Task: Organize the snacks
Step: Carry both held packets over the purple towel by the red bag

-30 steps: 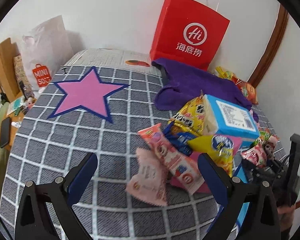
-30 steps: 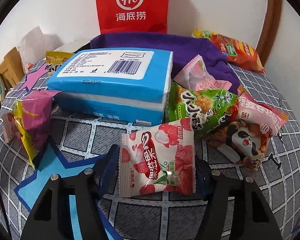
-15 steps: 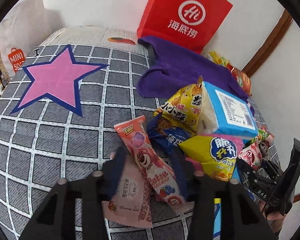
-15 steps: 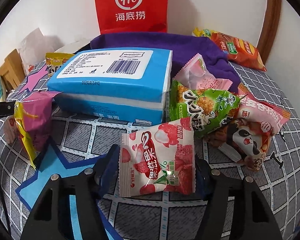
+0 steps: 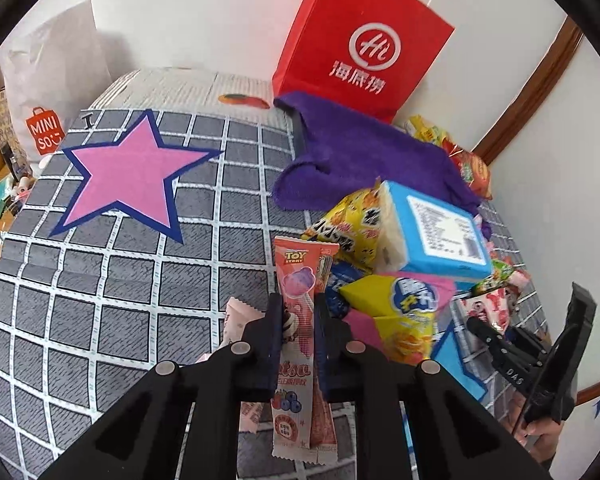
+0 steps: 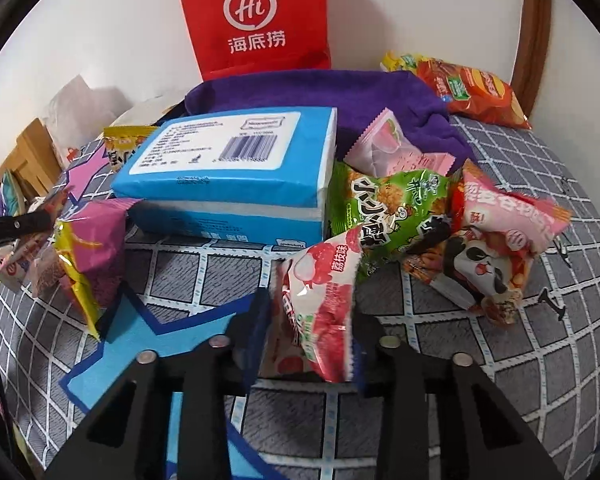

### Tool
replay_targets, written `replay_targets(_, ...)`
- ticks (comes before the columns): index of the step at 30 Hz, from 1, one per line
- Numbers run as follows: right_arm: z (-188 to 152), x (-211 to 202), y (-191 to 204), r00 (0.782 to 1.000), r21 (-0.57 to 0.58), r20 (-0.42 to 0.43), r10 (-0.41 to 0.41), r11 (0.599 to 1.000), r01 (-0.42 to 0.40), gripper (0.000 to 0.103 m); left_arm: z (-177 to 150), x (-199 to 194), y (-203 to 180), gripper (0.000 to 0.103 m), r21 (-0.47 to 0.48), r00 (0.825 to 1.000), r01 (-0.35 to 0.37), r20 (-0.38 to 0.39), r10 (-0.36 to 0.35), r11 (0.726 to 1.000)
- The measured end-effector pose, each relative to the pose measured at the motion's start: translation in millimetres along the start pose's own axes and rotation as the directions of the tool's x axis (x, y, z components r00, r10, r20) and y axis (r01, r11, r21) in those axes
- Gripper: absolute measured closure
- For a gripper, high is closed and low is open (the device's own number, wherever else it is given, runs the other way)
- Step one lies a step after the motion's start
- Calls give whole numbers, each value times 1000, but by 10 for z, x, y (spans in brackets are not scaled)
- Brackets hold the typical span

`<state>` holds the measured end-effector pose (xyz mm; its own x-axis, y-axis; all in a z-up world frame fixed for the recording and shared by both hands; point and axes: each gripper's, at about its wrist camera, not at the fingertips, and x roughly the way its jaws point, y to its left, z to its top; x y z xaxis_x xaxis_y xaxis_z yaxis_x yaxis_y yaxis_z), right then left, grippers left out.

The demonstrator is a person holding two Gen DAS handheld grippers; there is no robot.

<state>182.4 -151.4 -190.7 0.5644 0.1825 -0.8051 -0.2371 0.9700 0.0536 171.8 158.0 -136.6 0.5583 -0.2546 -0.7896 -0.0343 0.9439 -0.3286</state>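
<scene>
Snacks lie heaped on a grey checked bedspread (image 5: 100,320). My left gripper (image 5: 298,312) is shut on a long pink Toy Story packet (image 5: 300,276), which stands up between the pads. A pale pink packet (image 5: 236,316) lies just to its left. In the right wrist view my right gripper (image 6: 310,320) has its jaws closing on a red-and-white lychee packet (image 6: 320,280). The pads press it and it is crumpled. Behind it sits a blue tissue pack (image 6: 228,168).
A red paper bag (image 5: 360,40) stands against the wall behind a purple towel (image 5: 360,160). Green (image 6: 384,204) and panda (image 6: 496,248) snack bags lie right of the lychee packet. A yellow bag (image 5: 400,304) leans by the tissue pack. A pink star (image 5: 128,172) marks the bedspread's left part.
The left gripper went from wide open to shut on the long pink packet, which now stands upright. The right gripper's jaws narrowed and crumpled the lychee packet.
</scene>
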Motion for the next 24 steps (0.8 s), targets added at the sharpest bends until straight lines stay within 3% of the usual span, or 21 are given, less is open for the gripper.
replay_targets(1, -5, -23, 18, 1000, -6, 2, -1, 1000, 1, 86, 9, -35, -13, 89, 1, 1000, 9, 3, -9, 1000)
replay_targets(12, -35, -295, 69, 1000, 4, 7, 30, 1000, -30, 86, 169, -323, -249, 89, 59, 998, 21, 56, -25, 998)
replay_targets(24, 791, -896, -84, 986, 42, 162, -31, 999, 25, 86, 610, -425, -645, 89, 129, 993, 1, 118, -16, 992)
